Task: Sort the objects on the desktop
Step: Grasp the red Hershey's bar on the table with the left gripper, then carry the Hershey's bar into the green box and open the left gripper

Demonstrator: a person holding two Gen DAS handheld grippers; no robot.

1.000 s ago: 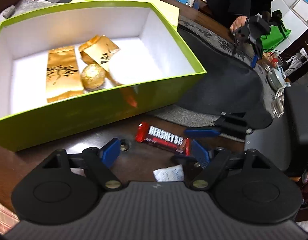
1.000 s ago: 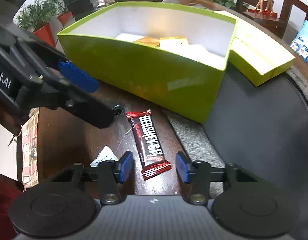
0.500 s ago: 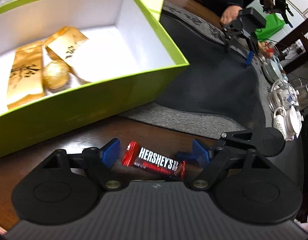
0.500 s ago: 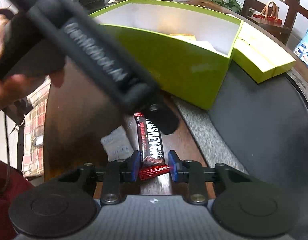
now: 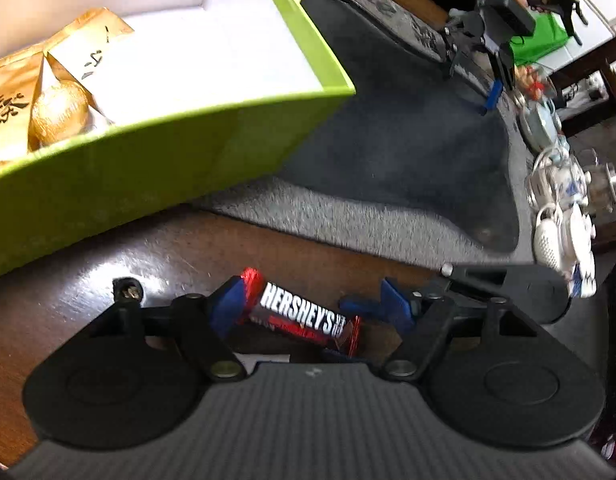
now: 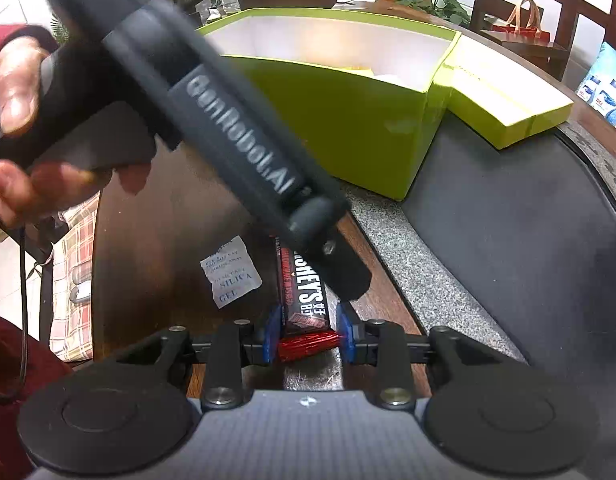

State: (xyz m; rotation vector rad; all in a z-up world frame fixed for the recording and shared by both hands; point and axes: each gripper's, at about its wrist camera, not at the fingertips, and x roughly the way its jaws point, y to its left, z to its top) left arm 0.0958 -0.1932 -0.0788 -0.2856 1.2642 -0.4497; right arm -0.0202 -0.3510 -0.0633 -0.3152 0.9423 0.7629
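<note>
Both grippers have closed in on the Hershey's bar (image 6: 303, 300) over the last second; it lies on the brown tabletop (image 5: 179, 248) just in front of the green box (image 5: 155, 152). My right gripper (image 6: 305, 338), wide apart a moment back, now has its blue pads pinching the crimped red end of the wrapper, so I call it clamped on the bar. My left gripper (image 5: 312, 312) straddles the bar along its length: one pad touches the far red end, the other stands just clear of the near end, so its jaws are part-open and grip nothing. I judge the bar light, fairly stiff in the body, with a slick foil skin and floppy crimped ends. A hold across the body would be surer than on the crimp. A silica gel sachet (image 6: 229, 272) lies beside the bar.
</note>
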